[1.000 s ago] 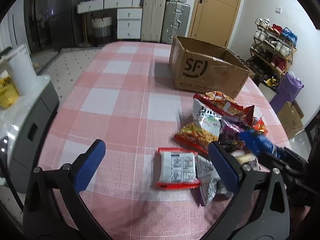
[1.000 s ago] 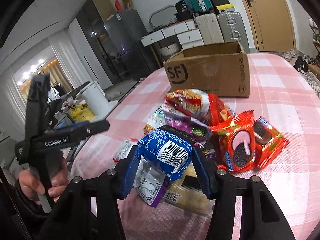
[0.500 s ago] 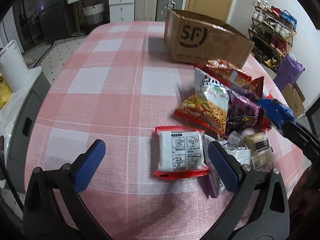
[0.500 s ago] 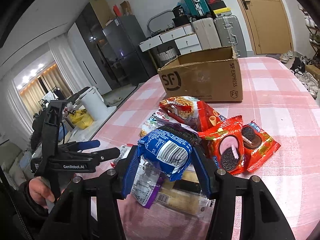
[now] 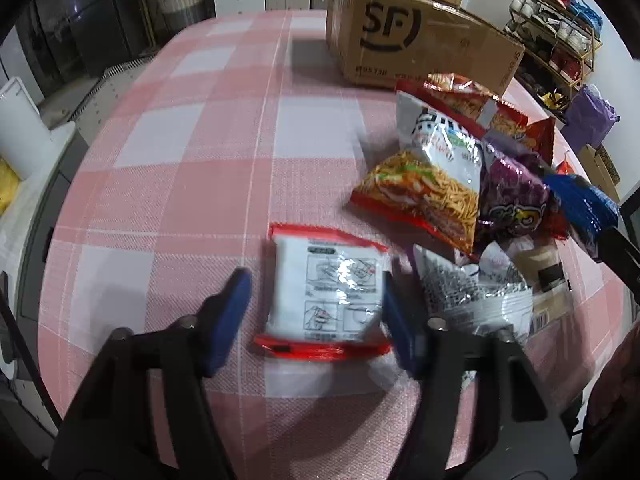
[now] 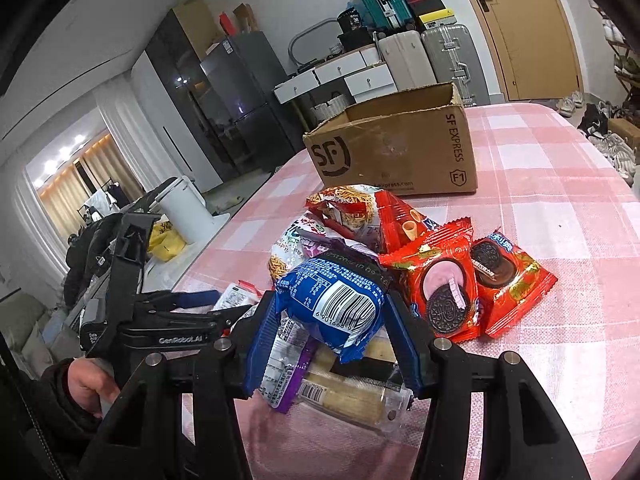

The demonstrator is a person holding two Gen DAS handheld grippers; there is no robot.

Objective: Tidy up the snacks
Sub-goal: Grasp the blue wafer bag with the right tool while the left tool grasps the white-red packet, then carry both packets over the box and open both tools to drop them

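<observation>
Here, crinkly blue foil pkt (image 6: 334, 306) pinched in right gripper (image 6: 334, 320), cardboard box (image 6: 394, 152)

Home living space, fridge (image 6: 244, 92), suitcases (image 6: 424, 60), shoe rack (image 5: 556, 28), checked tablecloth (image 5: 192, 184)

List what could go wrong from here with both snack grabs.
1. The left gripper is closing around the white packet with red edges, which lies flat on the tablecloth; its pads may slide over it or pinch the cloth.
2. The silver wrapper lies beside the left gripper's far finger and could get dragged along.
3. The right gripper squeezes the puffy blue packet; it might slip out.
</observation>
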